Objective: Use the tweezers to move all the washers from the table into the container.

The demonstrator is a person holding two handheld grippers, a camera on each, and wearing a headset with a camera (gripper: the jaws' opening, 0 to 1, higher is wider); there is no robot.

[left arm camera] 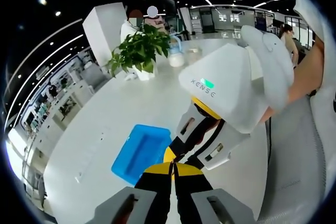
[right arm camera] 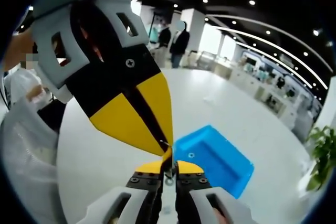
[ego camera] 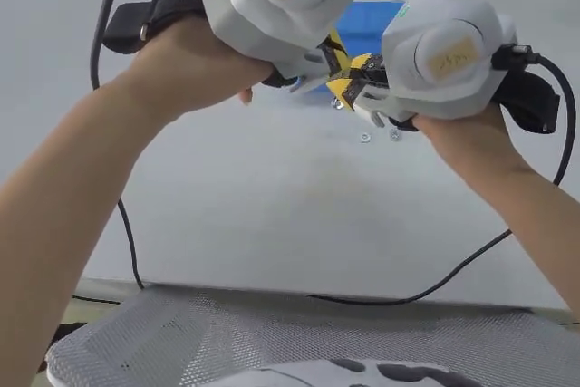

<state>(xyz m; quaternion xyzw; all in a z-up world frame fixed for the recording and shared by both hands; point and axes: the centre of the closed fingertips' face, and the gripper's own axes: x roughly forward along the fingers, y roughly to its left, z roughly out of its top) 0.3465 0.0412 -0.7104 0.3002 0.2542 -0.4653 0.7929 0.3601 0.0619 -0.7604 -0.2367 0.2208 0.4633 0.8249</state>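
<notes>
Blue container [ego camera: 373,24] sits on the white worktop [ego camera: 272,206], well back from its near edge and partly hidden behind the two grippers. Two washers [ego camera: 365,138] lie on the bare worktop just on the near side of the container, close together but not touching. In the right gripper view, one more small ring lies inside the container, near its wall.

Left gripper [left arm camera: 172,169]: jaws clenched, yellow tips pressed together. Right gripper [right arm camera: 169,167]: jaws likewise closed tip to tip. Both are held up off the worktop. In the head view their tips meet nose to nose in front of the container's near side, above the two washers.

A thin dark sliver shows where the tips meet. Whether it is the tweezers, and which gripper grips it, cannot be told.

A black cable [ego camera: 453,269] trails across the worktop toward its near edge.
</notes>
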